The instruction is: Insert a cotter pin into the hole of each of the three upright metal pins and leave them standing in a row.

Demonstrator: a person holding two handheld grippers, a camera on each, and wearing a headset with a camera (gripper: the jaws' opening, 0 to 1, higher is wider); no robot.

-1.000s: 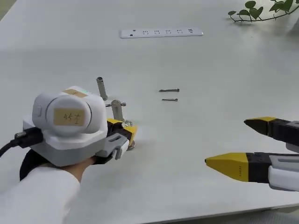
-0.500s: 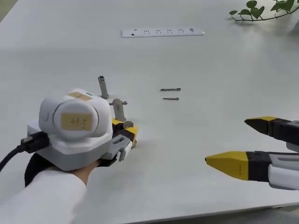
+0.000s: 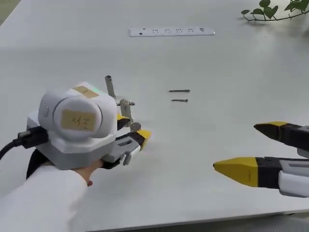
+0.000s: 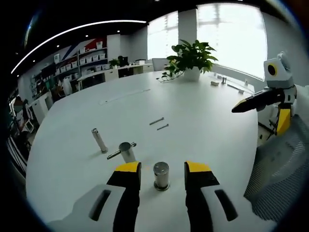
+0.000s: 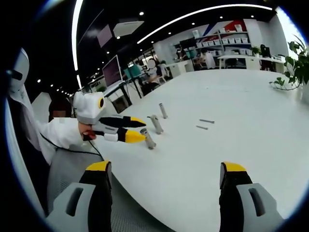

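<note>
Three upright metal pins stand in a slanted row. The far pin [image 3: 109,86] [image 4: 99,139] is bare. The middle pin [image 3: 126,109] [image 4: 128,152] has a cotter pin through its hole. The nearest pin [image 3: 135,127] [image 4: 161,175] stands between the jaws of my left gripper [image 3: 133,126] [image 4: 162,170], which is open, with a gap on each side. Two loose cotter pins [image 3: 179,91] [image 3: 179,100] lie side by side to the right. My right gripper [image 3: 263,147] [image 5: 166,170] hovers wide open at the near right, holding nothing.
A white power strip [image 3: 171,32] lies at the far side of the white table [image 3: 203,63]. A potted plant [image 3: 275,9] [image 4: 190,55] stands at the far right corner. The table's near edge runs just below the right gripper.
The left gripper's jaws have spread a little around the nearest pin, and the hand has shifted slightly up and right. The right gripper has stayed put.
</note>
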